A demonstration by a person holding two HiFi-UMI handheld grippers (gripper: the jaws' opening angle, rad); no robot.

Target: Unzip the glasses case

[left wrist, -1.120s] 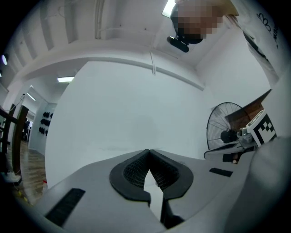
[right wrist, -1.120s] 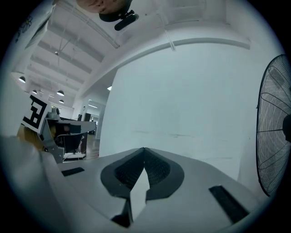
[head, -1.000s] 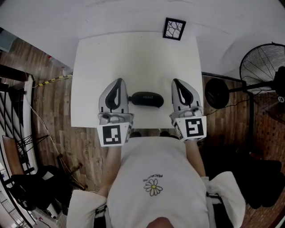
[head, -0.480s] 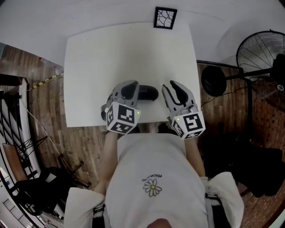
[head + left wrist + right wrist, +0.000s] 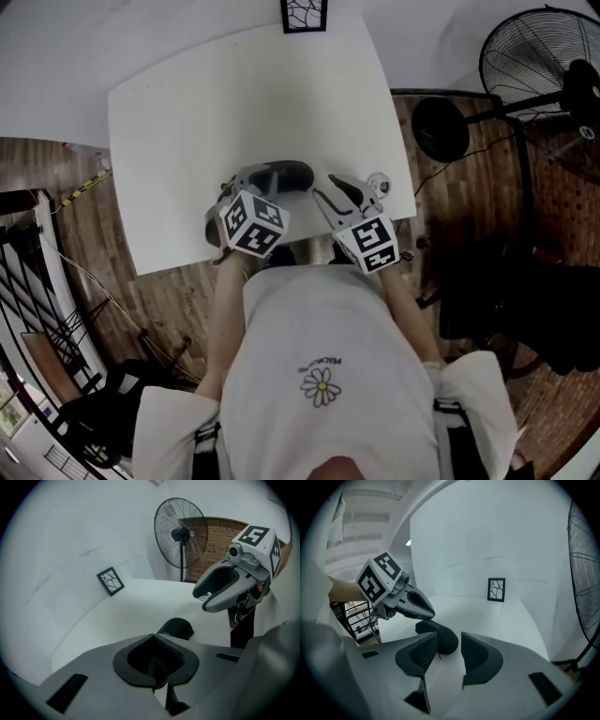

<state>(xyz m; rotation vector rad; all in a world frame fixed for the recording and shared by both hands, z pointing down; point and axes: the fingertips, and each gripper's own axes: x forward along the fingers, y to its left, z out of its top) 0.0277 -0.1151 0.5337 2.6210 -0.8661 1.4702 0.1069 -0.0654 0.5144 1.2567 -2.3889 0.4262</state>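
Observation:
The black glasses case [image 5: 289, 175] lies near the front edge of the white table [image 5: 187, 112]. My left gripper [image 5: 251, 180] comes down at the case's left end, jaws shut with nothing between them [image 5: 157, 662]; the case [image 5: 176, 628] shows just beyond its tips. My right gripper [image 5: 325, 192] is at the case's right end, its jaws opening. In the right gripper view the case [image 5: 433, 631] sits just past the gap [image 5: 447, 644], a small zipper pull hanging at its near end, and the pads do not press on it.
A small framed black-and-white picture [image 5: 305, 13] stands at the table's far edge. A floor fan [image 5: 536, 66] stands on the wooden floor to the right. The person stands close against the table's front edge [image 5: 309, 246].
Both grippers have dropped and closed in on the two ends of the case. The left one has rolled, so its marker cube now faces up. The case sits where it was.

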